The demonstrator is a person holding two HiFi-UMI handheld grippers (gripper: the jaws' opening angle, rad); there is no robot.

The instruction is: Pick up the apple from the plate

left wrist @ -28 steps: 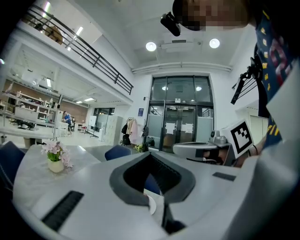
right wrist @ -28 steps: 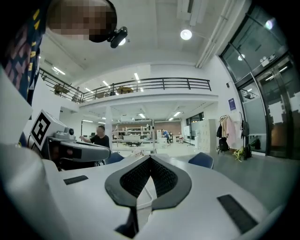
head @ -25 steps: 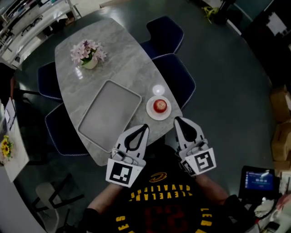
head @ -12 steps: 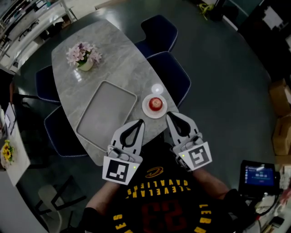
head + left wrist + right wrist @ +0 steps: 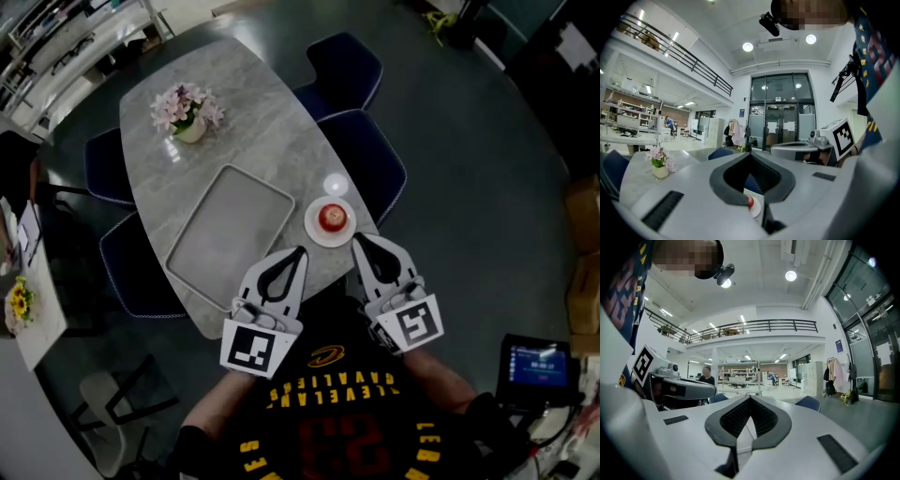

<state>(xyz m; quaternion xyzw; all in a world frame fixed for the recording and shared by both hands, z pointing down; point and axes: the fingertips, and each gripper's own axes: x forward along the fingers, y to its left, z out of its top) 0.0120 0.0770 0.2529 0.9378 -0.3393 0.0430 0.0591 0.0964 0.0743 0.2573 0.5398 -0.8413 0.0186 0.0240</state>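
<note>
Left tool (image 5: 299, 250) and right tool (image 5: 356, 239), both closed and empty, I hold at the glossy veined grey stone worktop (image 5: 248, 122); round red apple (image 5: 330, 217) on white plate (image 5: 311, 228).

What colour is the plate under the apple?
White. The plate shows best in the head view, with the red apple on it.

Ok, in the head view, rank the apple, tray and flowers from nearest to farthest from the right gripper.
1. Apple, on the plate just ahead of the right gripper.
2. Tray, off to its left.
3. Flowers, at the far left end.
</note>
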